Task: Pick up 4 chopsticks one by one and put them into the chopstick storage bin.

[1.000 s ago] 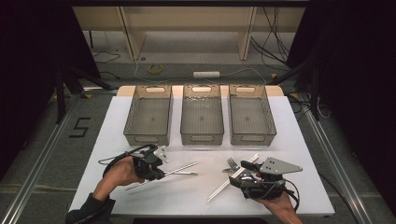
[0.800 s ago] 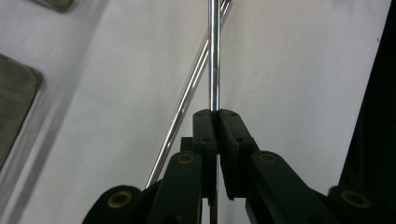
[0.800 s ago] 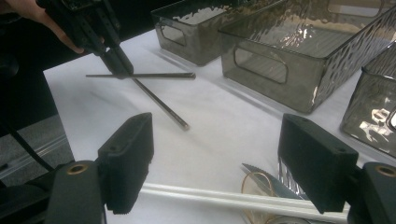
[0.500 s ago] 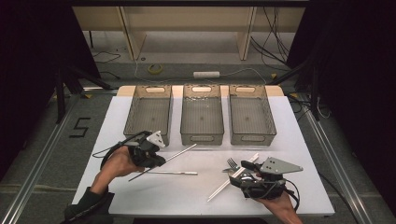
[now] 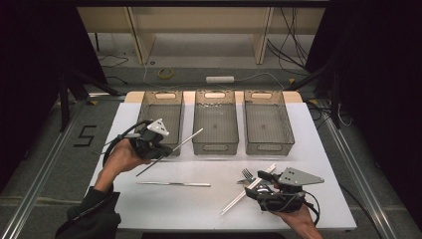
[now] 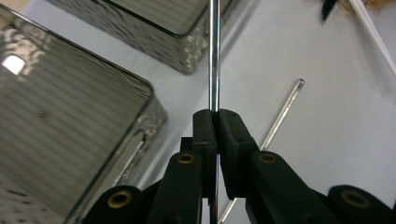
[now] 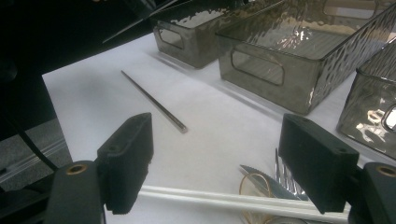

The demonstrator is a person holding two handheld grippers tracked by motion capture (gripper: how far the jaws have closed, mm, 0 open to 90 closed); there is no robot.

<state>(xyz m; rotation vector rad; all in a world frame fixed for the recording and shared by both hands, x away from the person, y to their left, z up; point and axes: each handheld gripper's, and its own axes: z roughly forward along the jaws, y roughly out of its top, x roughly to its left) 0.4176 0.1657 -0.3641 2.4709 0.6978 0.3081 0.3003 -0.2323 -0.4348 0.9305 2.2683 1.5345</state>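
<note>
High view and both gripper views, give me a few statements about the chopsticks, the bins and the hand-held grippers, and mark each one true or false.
1. The left hand-held gripper is shut on a metal chopstick. True.
2. The right hand-held gripper is clamped on a fork. False: its jaws stand wide open, with the white chopsticks lying between them and the fork beside.
3. A second metal chopstick lies flat on the table. True.
4. Four bins stand at the far side of the table. False: there are three, the left bin, the middle bin and the right bin.
5. The middle bin holds cutlery. False: it looks empty.
</note>
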